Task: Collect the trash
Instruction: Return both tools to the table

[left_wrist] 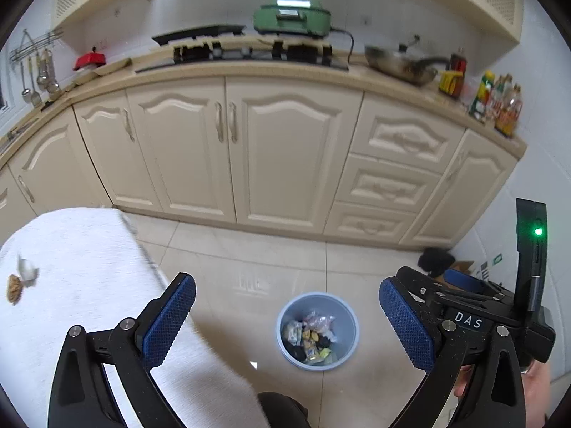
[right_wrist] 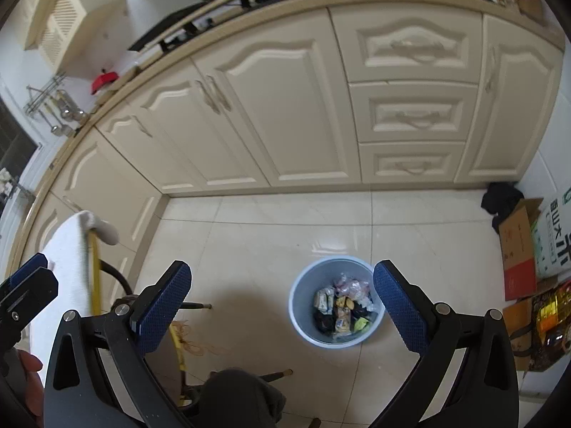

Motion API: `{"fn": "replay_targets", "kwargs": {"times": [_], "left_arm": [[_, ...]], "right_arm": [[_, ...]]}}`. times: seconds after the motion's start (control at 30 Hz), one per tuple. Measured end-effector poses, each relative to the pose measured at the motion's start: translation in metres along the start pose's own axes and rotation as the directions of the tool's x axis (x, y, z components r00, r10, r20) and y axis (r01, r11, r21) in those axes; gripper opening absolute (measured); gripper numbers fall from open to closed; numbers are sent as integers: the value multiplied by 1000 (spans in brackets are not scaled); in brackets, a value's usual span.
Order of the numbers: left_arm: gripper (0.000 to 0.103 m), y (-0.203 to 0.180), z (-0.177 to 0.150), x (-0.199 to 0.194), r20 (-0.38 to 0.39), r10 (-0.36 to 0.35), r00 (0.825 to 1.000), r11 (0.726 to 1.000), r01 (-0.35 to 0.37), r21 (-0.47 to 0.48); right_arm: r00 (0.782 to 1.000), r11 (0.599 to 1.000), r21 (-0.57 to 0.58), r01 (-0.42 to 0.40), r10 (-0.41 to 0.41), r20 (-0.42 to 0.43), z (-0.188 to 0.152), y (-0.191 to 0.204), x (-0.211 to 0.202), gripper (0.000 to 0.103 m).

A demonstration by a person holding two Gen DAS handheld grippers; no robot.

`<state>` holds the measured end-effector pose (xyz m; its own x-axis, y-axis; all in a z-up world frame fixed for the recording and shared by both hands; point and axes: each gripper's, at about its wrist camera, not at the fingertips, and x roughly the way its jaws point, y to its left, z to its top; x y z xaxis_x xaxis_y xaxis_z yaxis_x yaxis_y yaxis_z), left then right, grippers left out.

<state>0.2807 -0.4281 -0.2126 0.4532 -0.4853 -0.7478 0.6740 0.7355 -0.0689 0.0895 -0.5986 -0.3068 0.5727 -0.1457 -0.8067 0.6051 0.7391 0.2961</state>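
A light blue trash bin point(left_wrist: 343, 360) stands on the tiled floor, holding several wrappers; it also shows in the right wrist view point(right_wrist: 301, 324). My left gripper point(left_wrist: 287, 321) is open and empty above the floor, the bin between its fingers. My right gripper point(right_wrist: 282, 306) is open and empty above the bin; its body shows at the right of the left wrist view point(left_wrist: 474, 317). On the white-covered table point(left_wrist: 82, 306) at the left lie a crumpled white scrap point(left_wrist: 28, 270) and a brown crumbly piece point(left_wrist: 15, 288).
Cream kitchen cabinets point(left_wrist: 249, 149) run along the back under a counter with a stove, a green appliance point(left_wrist: 292, 18), a pan and bottles. Cardboard boxes point(right_wrist: 521, 249) and a black bag point(right_wrist: 501, 201) sit in the right corner. The table's frame and legs point(right_wrist: 96, 281) stand below left.
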Motion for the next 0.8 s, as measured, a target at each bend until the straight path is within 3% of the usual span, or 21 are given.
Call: {"fn": "replay_targets", "kwargs": {"times": [0.23,0.47,0.8], "left_arm": [[102,49,-44,-104,101,20,995,999,-16,-40],[102,94,-82,-182,184,87,979,990,-65,-124],[102,153,-149,-272,242,239,940,946,-170,-276]], "right_arm": [[997,995,-92,-25,32,76,1,59,-42,103],[988,977,-203,-67,92,120,-3,126,-73,103],[960,900,-405,-162,239,148,-25,242,-112,103]]}}
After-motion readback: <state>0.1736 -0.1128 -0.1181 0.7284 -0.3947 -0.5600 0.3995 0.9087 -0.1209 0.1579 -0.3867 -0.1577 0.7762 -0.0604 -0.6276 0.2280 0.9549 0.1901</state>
